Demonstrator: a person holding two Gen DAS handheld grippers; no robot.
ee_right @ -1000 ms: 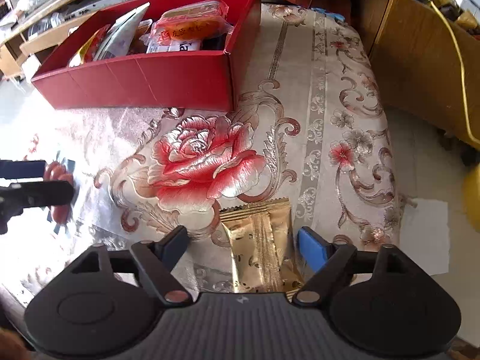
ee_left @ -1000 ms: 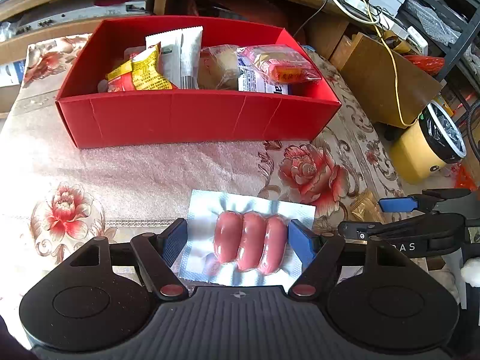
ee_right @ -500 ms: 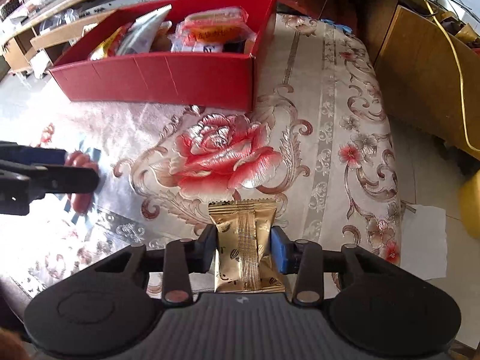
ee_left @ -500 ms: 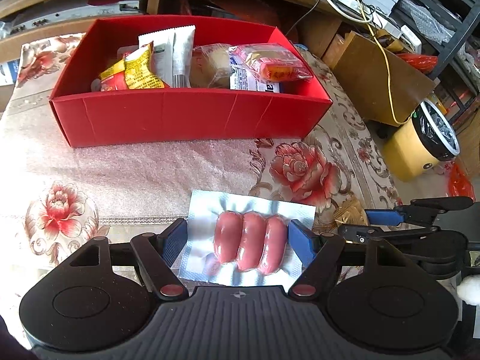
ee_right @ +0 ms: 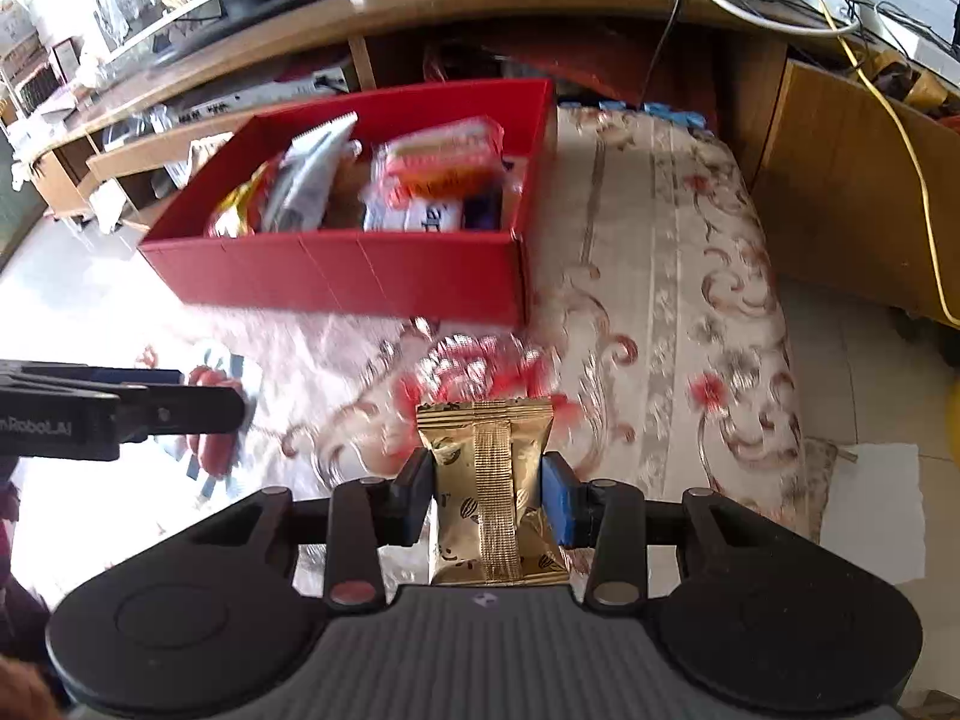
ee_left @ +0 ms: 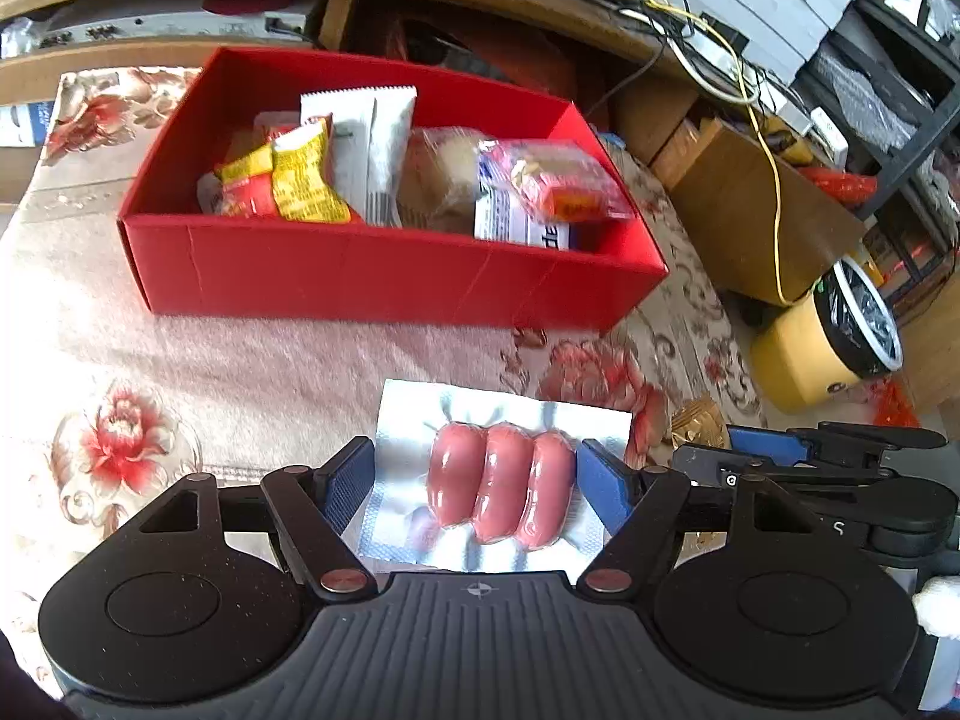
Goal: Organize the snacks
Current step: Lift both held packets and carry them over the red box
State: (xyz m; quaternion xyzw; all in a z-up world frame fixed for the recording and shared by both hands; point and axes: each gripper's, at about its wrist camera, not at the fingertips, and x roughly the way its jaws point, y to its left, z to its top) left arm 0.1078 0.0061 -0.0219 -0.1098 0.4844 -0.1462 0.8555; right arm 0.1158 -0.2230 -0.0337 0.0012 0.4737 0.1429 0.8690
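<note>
A red box [ee_left: 390,282] with several snack packs stands on the floral cloth; it also shows in the right wrist view [ee_right: 336,276]. My left gripper [ee_left: 480,480] is shut on a clear pack of three pink sausages [ee_left: 498,489], its blue pads touching the pack's edges. My right gripper [ee_right: 486,495] is shut on a gold snack packet [ee_right: 492,492] and holds it above the cloth, in front of the box. The left gripper also shows at the left of the right wrist view [ee_right: 120,408].
A wooden desk [ee_right: 540,6] with cables runs behind the box. A brown cabinet [ee_left: 756,216] and a yellow bin [ee_left: 834,336] stand to the right of the table. White paper [ee_right: 870,510] lies on the floor.
My right gripper has shut on the gold packet and lifted it off the cloth toward the box. My left gripper stays on the sausage pack and has risen slightly.
</note>
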